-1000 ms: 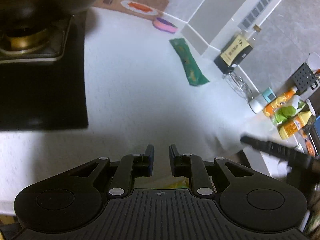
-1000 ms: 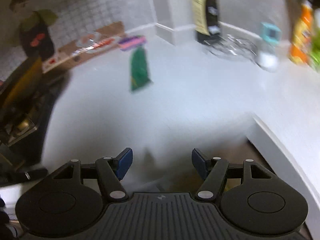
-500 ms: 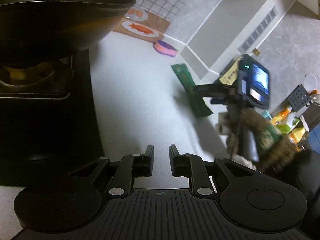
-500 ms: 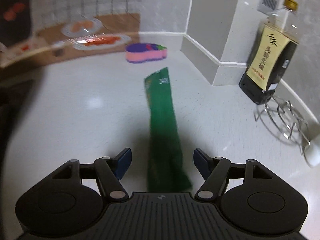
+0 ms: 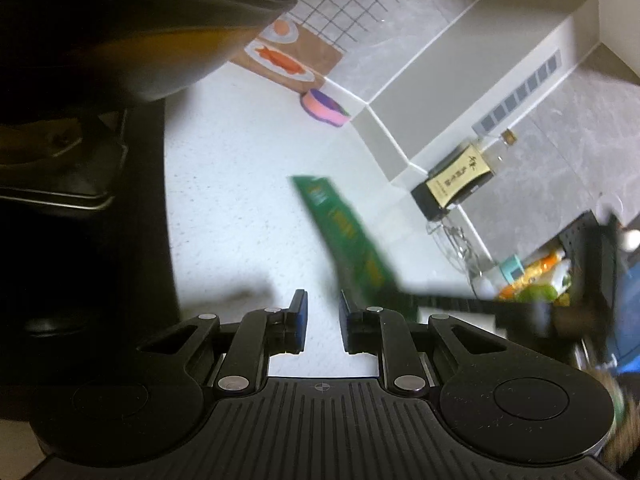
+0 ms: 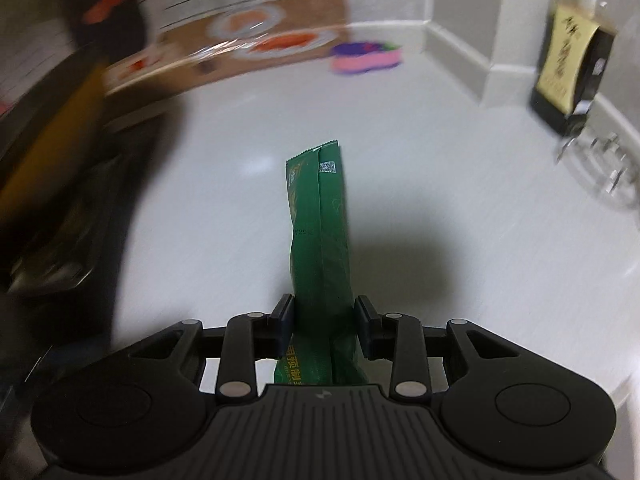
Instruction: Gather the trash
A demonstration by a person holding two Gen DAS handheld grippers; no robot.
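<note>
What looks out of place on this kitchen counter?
The green wrapper: an empty-looking snack packet among kitchenware on the white counter. The right gripper is closing on its near end, pads at both edges. The dark bottle only looks tilted, probably from the fisheye lens.

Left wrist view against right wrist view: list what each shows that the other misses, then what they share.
Only the left wrist view shows the dark pan and the left gripper, nothing between its jaws. Only the right wrist view shows the right gripper, jaws closing with the green wrapper between them, pads at its sides. Both show the wrapper, the dark bottle and the pink-purple sponge on the white counter.
</note>
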